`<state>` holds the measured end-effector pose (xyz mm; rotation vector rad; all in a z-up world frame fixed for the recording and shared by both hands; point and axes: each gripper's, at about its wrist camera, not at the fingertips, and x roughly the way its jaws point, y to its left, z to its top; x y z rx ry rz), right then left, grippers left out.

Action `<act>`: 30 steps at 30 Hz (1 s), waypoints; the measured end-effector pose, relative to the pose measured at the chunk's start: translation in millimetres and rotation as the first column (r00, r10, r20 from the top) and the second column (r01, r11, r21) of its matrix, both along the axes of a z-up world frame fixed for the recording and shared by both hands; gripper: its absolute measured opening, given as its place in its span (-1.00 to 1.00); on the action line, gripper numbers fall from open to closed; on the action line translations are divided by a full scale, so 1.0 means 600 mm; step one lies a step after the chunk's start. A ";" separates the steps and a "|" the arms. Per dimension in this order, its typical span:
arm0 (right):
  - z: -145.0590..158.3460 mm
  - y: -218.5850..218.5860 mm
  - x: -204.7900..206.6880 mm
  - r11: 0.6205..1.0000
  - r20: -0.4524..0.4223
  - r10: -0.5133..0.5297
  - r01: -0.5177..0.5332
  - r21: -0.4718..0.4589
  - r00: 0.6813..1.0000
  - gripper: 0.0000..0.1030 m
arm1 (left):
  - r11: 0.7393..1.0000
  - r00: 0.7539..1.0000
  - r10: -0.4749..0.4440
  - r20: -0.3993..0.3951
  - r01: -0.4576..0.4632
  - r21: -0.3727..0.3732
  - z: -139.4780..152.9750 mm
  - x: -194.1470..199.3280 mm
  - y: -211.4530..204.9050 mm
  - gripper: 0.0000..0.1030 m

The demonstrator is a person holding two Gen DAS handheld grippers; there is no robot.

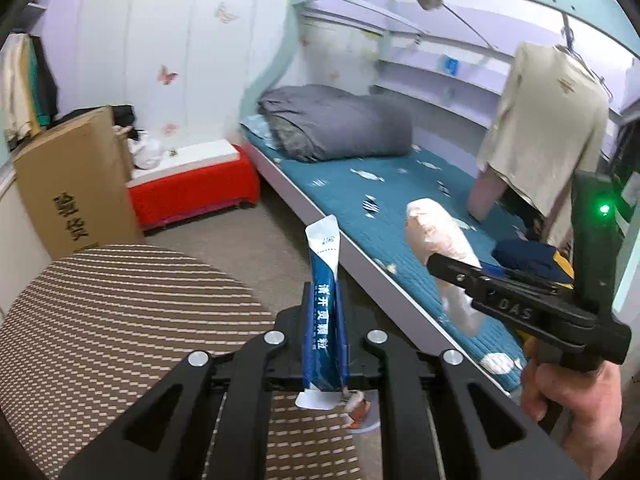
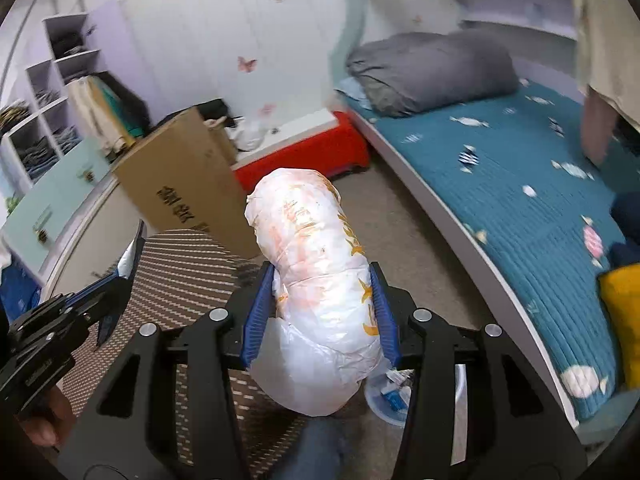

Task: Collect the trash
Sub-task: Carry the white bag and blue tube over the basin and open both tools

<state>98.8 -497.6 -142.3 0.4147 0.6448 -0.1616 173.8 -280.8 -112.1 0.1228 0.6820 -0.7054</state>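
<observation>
Left claw [image 1: 325, 300] grips sachet [image 1: 323, 280]; right claw [image 2: 320, 312] grips wrapper [image 2: 316, 280] over chair [image 2: 180, 272].

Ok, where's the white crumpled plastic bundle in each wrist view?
Left wrist view: the white plastic bundle sits right of centre, clamped in the right gripper, in front of the bed.
Right wrist view: centre, filling the space between the blue pads.
Shared landmark: the red box against the wall.

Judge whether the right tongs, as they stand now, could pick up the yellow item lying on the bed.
Probably not yet: the right tongs are already shut on the white bundle, so nothing else fits between them. The yellow item itself lies uncovered on the bed.
</observation>
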 end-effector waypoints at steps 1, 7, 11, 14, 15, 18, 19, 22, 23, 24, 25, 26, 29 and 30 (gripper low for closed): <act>-0.008 -0.009 -0.003 1.000 -0.009 -0.012 0.012 0.006 1.000 -0.11 | 1.000 1.000 -0.012 -0.009 0.012 0.005 -0.006 -0.001 -0.013 -0.81; -0.075 -0.071 -0.013 0.994 -0.085 -0.081 0.086 0.067 0.993 -0.10 | 0.995 0.991 -0.080 -0.103 0.086 0.051 -0.065 -0.004 -0.100 -0.81; -0.123 -0.102 -0.013 0.987 -0.136 -0.109 0.124 0.105 0.985 -0.10 | 0.988 0.979 -0.102 -0.174 0.120 0.101 -0.123 0.001 -0.150 -0.81; -0.157 -0.121 -0.010 0.980 -0.173 -0.125 0.148 0.131 0.977 -0.10 | 0.981 0.971 -0.112 -0.210 0.142 0.133 -0.155 0.005 -0.179 -0.81; -0.167 -0.126 -0.010 0.979 -0.182 -0.128 0.154 0.136 0.975 -0.10 | 0.978 0.969 -0.115 -0.218 0.149 0.146 -0.167 0.007 -0.188 -0.81; -0.195 -0.142 -0.005 0.974 -0.209 -0.135 0.169 0.154 0.968 -0.10 | 0.972 0.964 -0.114 -0.240 0.158 0.173 -0.192 0.013 -0.206 -0.81; -0.203 -0.145 -0.003 0.972 -0.218 -0.136 0.172 0.158 0.966 -0.09 | 0.971 0.963 -0.114 -0.246 0.160 0.177 -0.196 0.016 -0.209 -0.81; -0.228 -0.154 0.005 0.967 -0.240 -0.136 0.181 0.177 0.961 -0.07 | 0.963 0.957 -0.113 -0.268 0.172 0.209 -0.218 0.025 -0.228 -0.81; -0.236 -0.155 0.008 0.966 -0.248 -0.136 0.184 0.182 0.959 -0.02 | 0.960 0.954 -0.117 -0.276 0.180 0.215 -0.223 0.028 -0.233 -0.80; -0.244 -0.158 0.012 0.964 -0.254 -0.134 0.185 0.190 0.958 -0.01 | 0.956 0.949 -0.124 -0.290 0.193 0.223 -0.231 0.032 -0.238 -0.77; -0.255 -0.161 0.015 0.962 -0.260 -0.135 0.190 0.196 0.956 0.03 | 0.952 0.946 -0.128 -0.298 0.201 0.229 -0.237 0.036 -0.242 -0.69; -0.263 -0.164 0.018 0.960 -0.263 -0.138 0.194 0.201 0.955 0.20 | 0.947 0.943 -0.130 -0.307 0.209 0.243 -0.244 0.042 -0.250 -0.50; -0.291 -0.179 0.021 0.944 -0.288 -0.159 0.231 0.236 0.945 0.62 | 0.952 0.961 -0.077 -0.267 0.151 0.267 -0.249 0.053 -0.249 0.68; -0.299 -0.185 0.018 0.933 -0.285 -0.159 0.238 0.269 0.945 0.66 | 0.956 0.964 -0.071 -0.258 0.139 0.257 -0.247 0.056 -0.248 0.70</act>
